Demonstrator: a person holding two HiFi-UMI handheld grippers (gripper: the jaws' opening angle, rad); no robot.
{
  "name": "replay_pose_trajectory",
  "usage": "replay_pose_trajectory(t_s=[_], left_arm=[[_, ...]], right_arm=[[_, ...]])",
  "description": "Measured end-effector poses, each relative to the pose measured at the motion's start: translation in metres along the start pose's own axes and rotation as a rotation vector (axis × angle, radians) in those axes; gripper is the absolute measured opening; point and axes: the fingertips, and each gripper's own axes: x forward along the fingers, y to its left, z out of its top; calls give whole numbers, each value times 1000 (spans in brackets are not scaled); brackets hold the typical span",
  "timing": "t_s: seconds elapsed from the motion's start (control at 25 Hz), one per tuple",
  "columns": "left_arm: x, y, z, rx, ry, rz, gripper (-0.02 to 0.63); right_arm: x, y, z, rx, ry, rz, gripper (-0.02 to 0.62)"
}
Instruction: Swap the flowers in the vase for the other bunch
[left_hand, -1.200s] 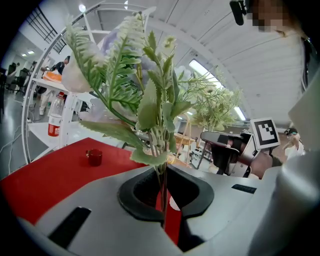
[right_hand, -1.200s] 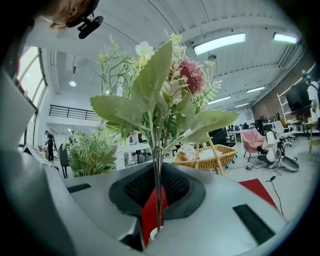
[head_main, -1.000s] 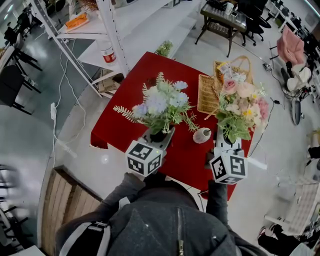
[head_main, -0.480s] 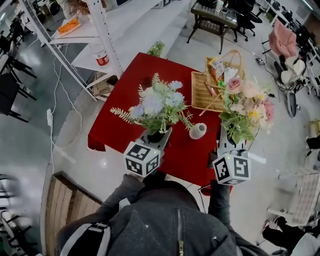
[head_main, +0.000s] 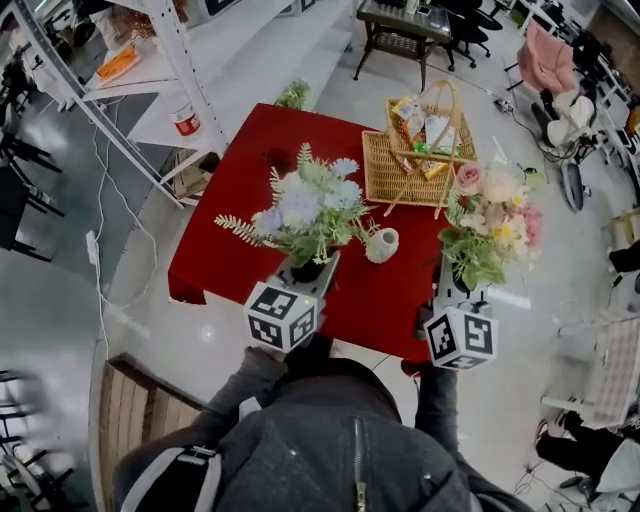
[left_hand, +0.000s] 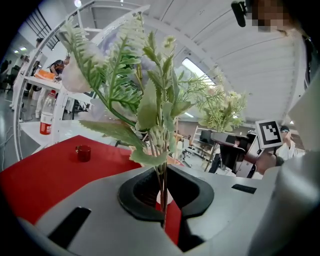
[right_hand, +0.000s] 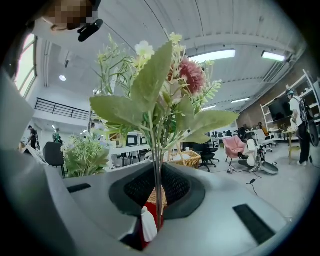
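Left tongs (left_hand: 163, 200) clamped on blue-white artificial bouquet (head_main: 310, 205) stems; right tongs (right_hand: 157, 200) clamped on pink-peach bouquet (head_main: 495, 215). Small white vase (head_main: 381, 244) on red bench (head_main: 240, 200) empty: removal apparently done, insertion left.

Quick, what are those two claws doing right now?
Left gripper: closed on the stems of the blue flower bunch.
Right gripper: closed on the stems of the pink flower bunch.

Basket (head_main: 385, 180) of packets on red table (head_main: 220, 250); red cup (left_hand: 83, 152) near far edge. White rack (head_main: 188, 80) beyond; bottle (head_main: 183, 120) on shelf.
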Motion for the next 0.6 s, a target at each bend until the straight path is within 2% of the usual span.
replay_pose_trajectory(t_s=[0.32,0.6], left_arm=[[-2,-12,1,13,-8,-15,29],[-1,-24,-3,16,-10,-37,29]], right_arm=[[-23,-9,-29,-14,40,-46,32],[-47,-19,-74,50,103,-75,32]])
